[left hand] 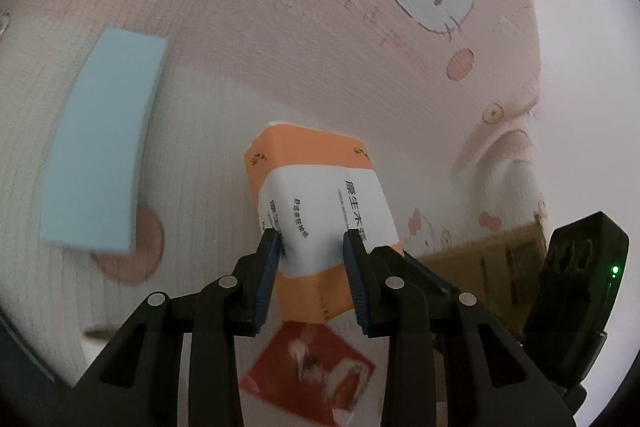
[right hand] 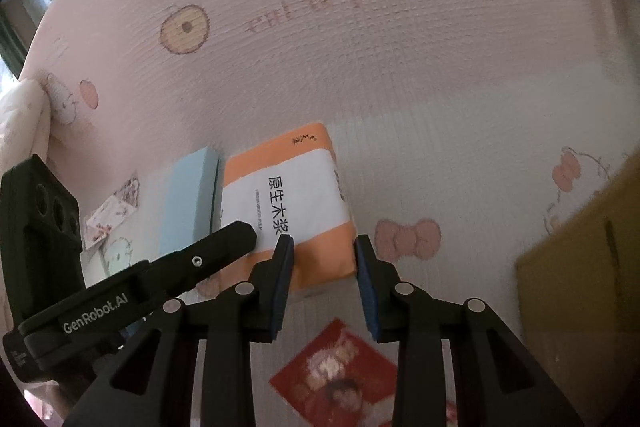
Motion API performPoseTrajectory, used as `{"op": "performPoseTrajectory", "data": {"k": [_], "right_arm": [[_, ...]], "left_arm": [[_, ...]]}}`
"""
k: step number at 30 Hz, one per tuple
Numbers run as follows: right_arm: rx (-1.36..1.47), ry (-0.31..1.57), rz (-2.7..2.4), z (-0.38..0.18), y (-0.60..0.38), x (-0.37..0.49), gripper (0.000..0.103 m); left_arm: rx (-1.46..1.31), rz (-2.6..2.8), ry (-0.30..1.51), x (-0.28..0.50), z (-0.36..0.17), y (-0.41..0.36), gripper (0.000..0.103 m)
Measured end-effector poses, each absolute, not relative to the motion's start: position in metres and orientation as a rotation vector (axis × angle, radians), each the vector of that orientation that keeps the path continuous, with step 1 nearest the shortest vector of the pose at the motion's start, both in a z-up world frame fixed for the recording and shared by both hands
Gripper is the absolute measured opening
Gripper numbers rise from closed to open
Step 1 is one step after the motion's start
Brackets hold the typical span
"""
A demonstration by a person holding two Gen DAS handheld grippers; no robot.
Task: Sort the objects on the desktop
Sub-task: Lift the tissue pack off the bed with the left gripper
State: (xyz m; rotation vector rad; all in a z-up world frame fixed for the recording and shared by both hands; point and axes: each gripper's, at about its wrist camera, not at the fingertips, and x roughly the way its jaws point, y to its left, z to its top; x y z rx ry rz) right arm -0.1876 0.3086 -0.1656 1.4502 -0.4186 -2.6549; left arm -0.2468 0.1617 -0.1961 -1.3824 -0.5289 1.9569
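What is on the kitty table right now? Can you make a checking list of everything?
Surface: pink and white tablecloth printed with cartoon cats, bows and donuts.
Job's things: orange and white tissue pack, pinched at its white band; light blue box lying to its left; red card flat under the pack's near end.
Clutter: small patterned cards beside the blue box; yellow-brown cardboard box at the right.
Grippers: left gripper shut on the tissue pack; right gripper open, with the pack's near end between its fingers.
Cables: nothing seen.
Surroundings: dark window area past the table's left edge.
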Motion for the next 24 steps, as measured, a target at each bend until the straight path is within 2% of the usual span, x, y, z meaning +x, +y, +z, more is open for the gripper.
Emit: {"op": "performPoseTrajectory", "data": {"k": [13, 24], "right_arm": [[1.56, -0.363, -2.603, -0.172, 0.299, -0.095, 0.028], [1.602, -0.353, -2.503, -0.193, 0.295, -0.063, 0.029]], "left_arm": [[-1.455, 1.88, -0.448, -0.159, -0.206, 0.128, 0.036], [-1.495, 1.924, -0.378, -0.132, -0.215, 0.121, 0.036]]}}
